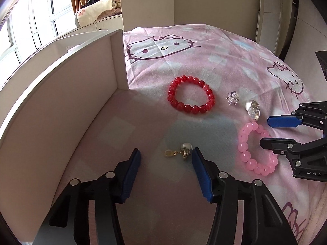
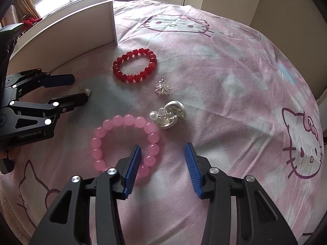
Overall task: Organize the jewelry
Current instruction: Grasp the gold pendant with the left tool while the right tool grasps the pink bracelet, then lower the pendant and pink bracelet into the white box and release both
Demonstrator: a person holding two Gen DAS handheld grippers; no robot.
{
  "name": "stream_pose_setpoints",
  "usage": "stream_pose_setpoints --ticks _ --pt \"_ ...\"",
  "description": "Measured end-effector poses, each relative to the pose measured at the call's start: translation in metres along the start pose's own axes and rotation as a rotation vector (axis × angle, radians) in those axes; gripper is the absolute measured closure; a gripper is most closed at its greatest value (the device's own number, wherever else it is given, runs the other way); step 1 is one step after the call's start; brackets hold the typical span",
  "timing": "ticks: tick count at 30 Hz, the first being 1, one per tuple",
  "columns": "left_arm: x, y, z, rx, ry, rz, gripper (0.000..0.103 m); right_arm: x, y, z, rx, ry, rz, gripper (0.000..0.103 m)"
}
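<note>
A red bead bracelet (image 1: pixel 191 97) (image 2: pixel 134 65), a pink bead bracelet (image 1: pixel 256 148) (image 2: pixel 125 143), a silver spiky brooch (image 1: pixel 233 98) (image 2: pixel 162 87), a silver shell-shaped piece (image 1: pixel 253 109) (image 2: pixel 170 115) and a small gold charm with a pearl (image 1: pixel 180 152) (image 2: pixel 85 91) lie on the pink bedspread. My left gripper (image 1: pixel 166 153) (image 2: pixel 78 88) is open, with the gold charm between its fingertips. My right gripper (image 2: pixel 162 150) (image 1: pixel 265 131) is open, its left finger (image 2: pixel 133 163) over the pink bracelet's near side.
A white open box (image 1: pixel 61 94) (image 2: pixel 67 28) stands at the left on the bed. A white wall panel and cabinets stand beyond the bed, windows at the far left. The bedspread (image 2: pixel 235 81) stretches right with Hello Kitty prints.
</note>
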State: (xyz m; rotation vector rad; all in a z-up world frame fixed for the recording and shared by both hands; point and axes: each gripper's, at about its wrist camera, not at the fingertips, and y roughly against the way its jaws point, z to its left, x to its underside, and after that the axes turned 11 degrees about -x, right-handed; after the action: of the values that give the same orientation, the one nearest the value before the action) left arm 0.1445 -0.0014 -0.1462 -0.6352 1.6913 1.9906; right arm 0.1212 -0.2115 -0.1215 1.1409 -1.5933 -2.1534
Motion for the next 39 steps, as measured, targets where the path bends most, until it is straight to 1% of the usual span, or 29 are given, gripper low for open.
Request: stream_pose_setpoints --ticks 1,4,5,6,9,14,17,21,24,28,32,37,39 --pt "0.0 0.0 0.0 0.006 0.001 0.0 0.059 0.001 0.0 0.001 -0.01 -0.002 0.002 0.072" --pt "0.0 0.001 0.0 0.018 -0.004 0.0 0.069 0.002 0.001 0.001 -0.043 -0.015 0.008 0.082" --pt "0.001 0.002 0.001 0.02 -0.006 -0.002 0.071 0.003 0.001 0.001 -0.058 -0.025 0.011 0.088" --pt "0.001 0.002 0.0 0.021 -0.007 -0.003 0.074 0.003 0.002 0.0 -0.063 -0.03 0.011 0.088" --pt "0.002 0.003 0.002 0.028 -0.005 -0.002 0.074 0.004 0.003 0.001 -0.062 -0.028 0.011 0.09" --pt "0.005 0.009 0.005 0.023 0.009 -0.004 0.074 0.005 0.008 -0.001 -0.062 -0.038 -0.003 0.091" --pt "0.005 0.015 0.009 0.013 0.017 -0.011 0.074 0.005 0.015 -0.007 -0.06 -0.064 -0.028 0.091" --pt "0.005 0.023 0.017 0.024 0.043 -0.015 0.074 0.005 0.03 -0.014 -0.078 -0.1 -0.073 0.091" --pt "0.002 0.034 0.021 0.032 0.054 -0.027 0.074 0.004 0.044 -0.018 -0.085 -0.12 -0.113 0.091" --pt "0.0 0.051 0.022 0.028 0.036 -0.049 0.074 0.003 0.064 -0.023 -0.1 -0.143 -0.166 0.091" --pt "0.001 0.068 0.027 0.033 0.042 -0.06 0.074 -0.001 0.079 -0.022 -0.091 -0.129 -0.196 0.091" --pt "-0.003 0.091 0.036 0.018 0.043 -0.084 0.074 -0.008 0.1 -0.021 -0.1 -0.134 -0.24 0.091" --pt "-0.007 0.102 0.04 0.003 0.036 -0.108 0.074 -0.012 0.108 -0.018 -0.101 -0.124 -0.25 0.091"
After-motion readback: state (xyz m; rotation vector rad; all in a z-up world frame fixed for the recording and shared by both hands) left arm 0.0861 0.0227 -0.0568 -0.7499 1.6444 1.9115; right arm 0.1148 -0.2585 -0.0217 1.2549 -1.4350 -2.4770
